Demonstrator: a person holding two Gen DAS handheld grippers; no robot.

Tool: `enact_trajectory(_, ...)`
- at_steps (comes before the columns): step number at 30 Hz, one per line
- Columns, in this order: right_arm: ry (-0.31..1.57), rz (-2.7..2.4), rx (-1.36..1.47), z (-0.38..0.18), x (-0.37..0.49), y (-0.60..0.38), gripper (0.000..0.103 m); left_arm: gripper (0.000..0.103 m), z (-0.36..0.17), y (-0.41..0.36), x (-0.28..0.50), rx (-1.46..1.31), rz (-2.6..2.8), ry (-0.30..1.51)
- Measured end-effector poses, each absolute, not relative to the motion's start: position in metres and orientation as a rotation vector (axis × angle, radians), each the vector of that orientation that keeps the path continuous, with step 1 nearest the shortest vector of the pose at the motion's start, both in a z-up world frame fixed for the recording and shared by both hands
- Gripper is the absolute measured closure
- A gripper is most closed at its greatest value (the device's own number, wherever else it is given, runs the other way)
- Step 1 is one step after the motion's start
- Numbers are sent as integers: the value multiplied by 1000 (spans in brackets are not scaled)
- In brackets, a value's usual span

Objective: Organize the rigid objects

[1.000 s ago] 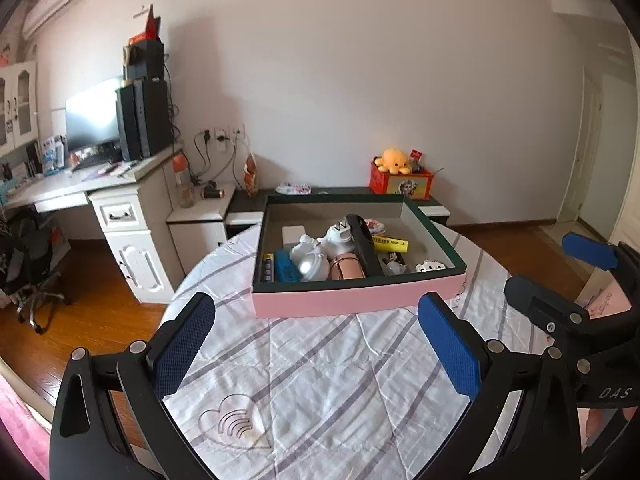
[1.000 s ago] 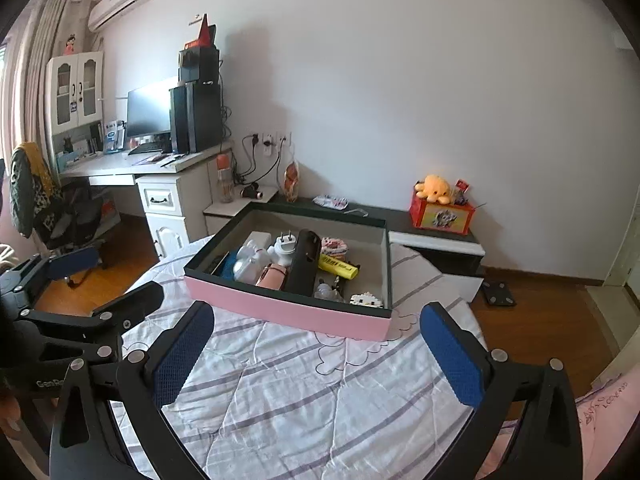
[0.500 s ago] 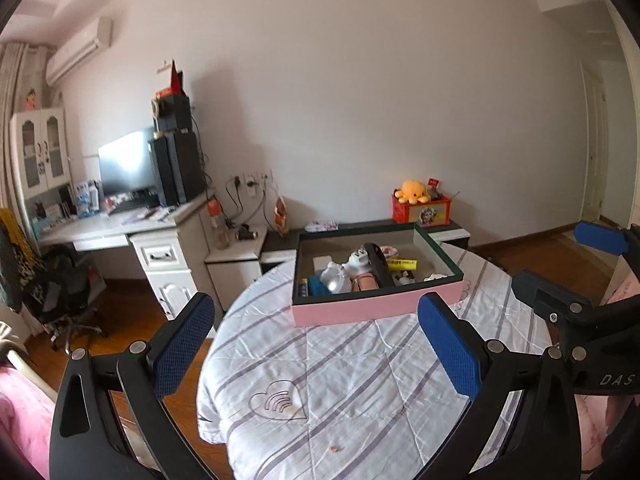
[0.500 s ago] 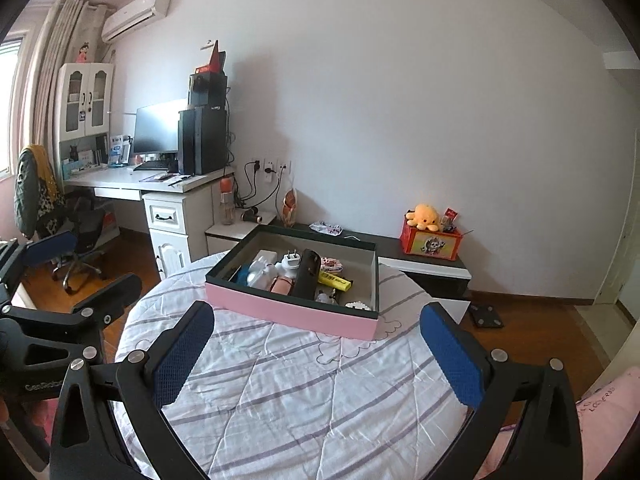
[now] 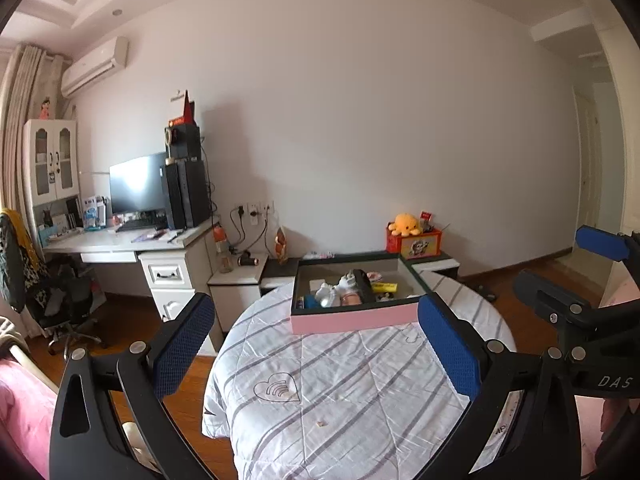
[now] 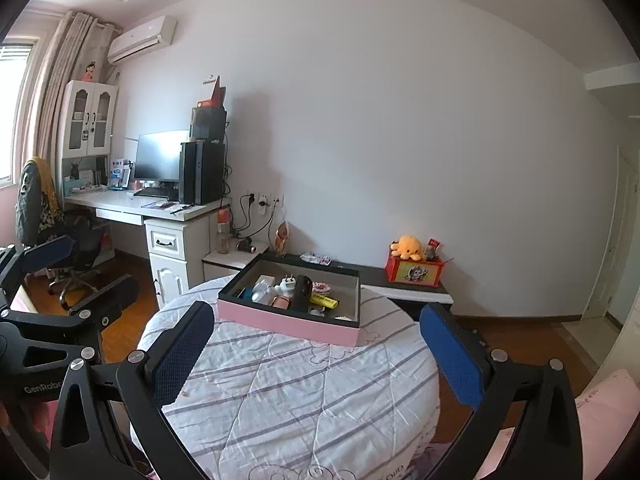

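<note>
Held both the left gripper (image 5: 316, 354) and right gripper (image 6: 316, 354) near the pink box (image 5: 354, 319), fingers (image 6: 182, 356) spread wide, gripping nothing.

A desk (image 5: 120, 242) with a monitor (image 5: 138, 182) stands beside the wall.

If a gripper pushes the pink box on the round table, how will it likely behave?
The pink box is low, wide and flat-bottomed, so it probably slides rather than tips. The quilted cover beneath may bunch and drag. Loose items inside would likely shift.
</note>
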State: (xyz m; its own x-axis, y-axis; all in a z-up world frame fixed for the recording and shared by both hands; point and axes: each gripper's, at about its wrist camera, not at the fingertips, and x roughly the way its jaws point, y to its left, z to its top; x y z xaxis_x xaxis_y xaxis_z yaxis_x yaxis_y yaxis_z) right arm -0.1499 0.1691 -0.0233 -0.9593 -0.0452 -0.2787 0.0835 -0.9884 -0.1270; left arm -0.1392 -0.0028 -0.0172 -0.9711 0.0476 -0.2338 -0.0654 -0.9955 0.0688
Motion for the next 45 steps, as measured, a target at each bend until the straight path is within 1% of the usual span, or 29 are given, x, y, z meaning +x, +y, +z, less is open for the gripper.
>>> enact_trajectory(5, 224, -3064, 375, -19, -122, 167, 0, 0, -14, -3, -110, -309, 3073, 125)
enact_trajectory(12, 186, -3069, 294, -11, -89, 167, 0, 0, -3, -3, -68, -186, 3102, 156)
enact_trajectory(22, 184, -3038, 157, 2, -60, 155, 0, 0, 9, -18, -30, -69, 3133, 127)
enact_trajectory(31, 175, -3046, 70, 7, -46, 156, 0, 0, 12, -19, -16, 26, 3135, 102)
enact_trajectory(45, 180, -3071, -7, 4, -36, 150, 0, 0, 8, -18, -14, 79, 3133, 79)
